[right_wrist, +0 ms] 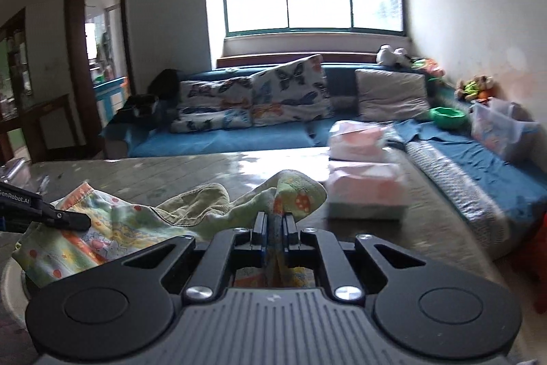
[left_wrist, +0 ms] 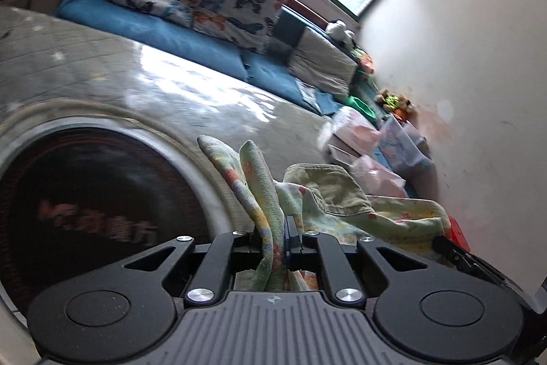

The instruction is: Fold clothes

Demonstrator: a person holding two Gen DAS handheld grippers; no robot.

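A small pale-green garment [left_wrist: 328, 194] with a cartoon print hangs stretched between both grippers above the glossy grey table [left_wrist: 191, 91]. My left gripper [left_wrist: 278, 233] is shut on one bunched edge, which sticks up in two folds past the jaws. In the right wrist view the same garment [right_wrist: 130, 224] spreads to the left, and my right gripper [right_wrist: 275, 226] is shut on another edge that humps over the fingertips. The left gripper [right_wrist: 73, 221] shows at the far left of that view, clamped on the cloth. The right gripper's tip [left_wrist: 448, 245] appears at the right in the left wrist view.
Two wrapped tissue packs [right_wrist: 365, 190] sit on the table's right side. A dark round cooktop [left_wrist: 92, 214] with a white rim lies under the left gripper. Behind is a blue corner sofa [right_wrist: 222, 139] with butterfly cushions [right_wrist: 287, 91], a green bowl [right_wrist: 448, 117] and a clear bin [right_wrist: 499, 125].
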